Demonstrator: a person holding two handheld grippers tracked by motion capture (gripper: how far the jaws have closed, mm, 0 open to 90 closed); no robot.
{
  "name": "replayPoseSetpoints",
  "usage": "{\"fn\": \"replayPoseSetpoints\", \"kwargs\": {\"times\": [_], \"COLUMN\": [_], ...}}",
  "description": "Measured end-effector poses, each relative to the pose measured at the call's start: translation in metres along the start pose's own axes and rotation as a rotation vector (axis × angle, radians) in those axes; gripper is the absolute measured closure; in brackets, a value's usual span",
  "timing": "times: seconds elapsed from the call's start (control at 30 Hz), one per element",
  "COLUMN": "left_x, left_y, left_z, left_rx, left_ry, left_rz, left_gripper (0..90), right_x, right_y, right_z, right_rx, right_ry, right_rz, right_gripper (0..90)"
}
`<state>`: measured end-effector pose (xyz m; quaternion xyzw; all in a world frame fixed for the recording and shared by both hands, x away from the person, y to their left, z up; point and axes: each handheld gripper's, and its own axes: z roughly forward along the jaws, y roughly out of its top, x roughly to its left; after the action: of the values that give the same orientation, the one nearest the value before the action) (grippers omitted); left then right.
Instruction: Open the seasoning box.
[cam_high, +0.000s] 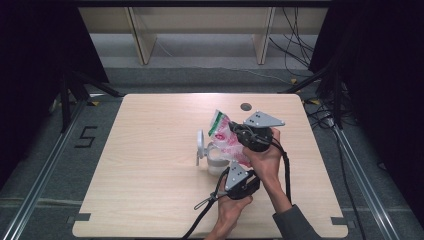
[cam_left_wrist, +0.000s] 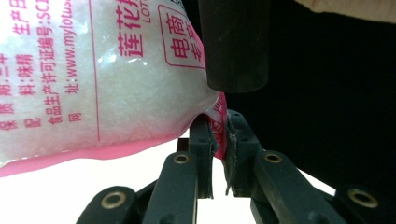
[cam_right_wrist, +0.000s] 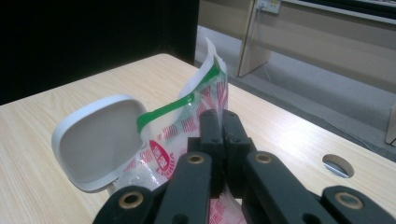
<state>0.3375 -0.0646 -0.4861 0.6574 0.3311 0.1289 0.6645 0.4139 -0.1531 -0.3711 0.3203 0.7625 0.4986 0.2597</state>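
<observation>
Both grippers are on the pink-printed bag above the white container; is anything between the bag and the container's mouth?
Nothing visible does. The bag, held by the left gripper and right gripper, hangs over the white container, whose lid is flipped open to the side.

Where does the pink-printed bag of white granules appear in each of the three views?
High view: the bag sits just right of table centre, tilted over a white container.
Left gripper view: it covers the upper left, its pink bottom corner pinched between the jaws.
Right gripper view: it rises at centre, clamped by the jaws.
Shared landmark: the container's open lid.
</observation>
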Motion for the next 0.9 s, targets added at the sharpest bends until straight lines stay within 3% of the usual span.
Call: {"fn": "replayPoseSetpoints", "kwargs": {"times": [0.03, 0.23, 0.4, 0.7, 0.73, 0.9], "left_x": [0.0007, 0.0026, 0.0042, 0.0053, 0.0057, 0.0072], "left_y": [-0.0002, 0.0003, 0.0004, 0.0008, 0.001, 0.0015], "left_z": [0.0001, 0.0008, 0.0009, 0.0006, 0.0008, 0.0004], "left_rx": [0.004, -0.006, -0.002, -0.012, -0.019, -0.018], "left_ry": [0.001, -0.001, 0.004, 0.003, -0.001, 0.0], "left_rz": [-0.001, -0.006, -0.003, -0.002, -0.005, -0.006], "left_gripper": [82.2, 82.2, 82.2, 82.3, 82.3, 82.4], "right_x": [0.0024, -0.0005, 0.0015, -0.0016, -0.0003, 0.0023], "right_y": [-0.0005, 0.0002, -0.0004, 0.001, 0.0013, 0.003], "right_z": [-0.0005, 0.0015, 0.003, 0.0064, 0.0062, 0.0067], "right_rx": [0.016, 0.004, 0.011, 0.004, 0.008, 0.0], "right_ry": [0.004, 0.002, -0.004, 0.012, 0.01, -0.003], "right_rz": [0.04, 0.013, 0.048, 0.016, 0.034, -0.004], "right_gripper": [90.0, 90.0, 90.0, 90.0, 90.0, 90.0]}}
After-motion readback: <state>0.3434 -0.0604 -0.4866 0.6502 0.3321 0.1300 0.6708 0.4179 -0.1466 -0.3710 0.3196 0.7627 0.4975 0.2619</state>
